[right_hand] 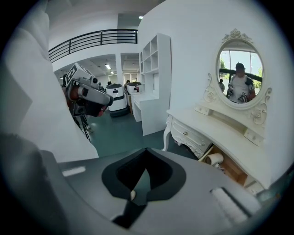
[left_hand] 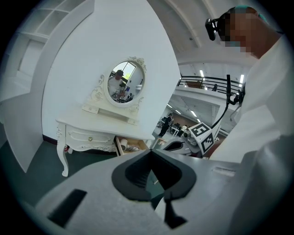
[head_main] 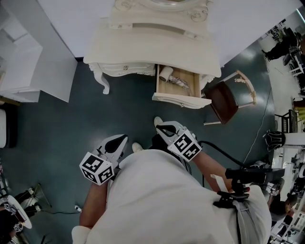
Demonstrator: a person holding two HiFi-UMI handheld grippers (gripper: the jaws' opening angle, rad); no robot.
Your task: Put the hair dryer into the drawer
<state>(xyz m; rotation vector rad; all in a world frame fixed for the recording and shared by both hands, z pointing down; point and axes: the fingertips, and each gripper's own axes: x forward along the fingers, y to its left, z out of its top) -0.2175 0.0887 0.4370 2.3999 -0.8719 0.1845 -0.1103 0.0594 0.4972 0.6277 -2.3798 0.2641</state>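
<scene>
Hair dryer [head_main: 166, 74] lay in the open drawer [head_main: 181, 99]; left claw [head_main: 123, 138] and right claw [head_main: 159, 126] were shut, empty, well away. Pushing the drawer closed carelessly might pinch its cord [head_main: 181, 83].

mirror [head_main: 164, 4] cut off by top edge, back of drawer [head_main: 181, 100] hidden under dressing table [head_main: 143, 43], hair dryer [head_main: 167, 74] small and indistinct

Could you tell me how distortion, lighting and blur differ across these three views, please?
Head view: even light, sharp, the cream carved dressing table only mildly curved. Left gripper view: strong fisheye with black corners, and the white wall bows sharply. Right gripper view: the same fisheye; the oval white-framed mirror is brightest.
</scene>
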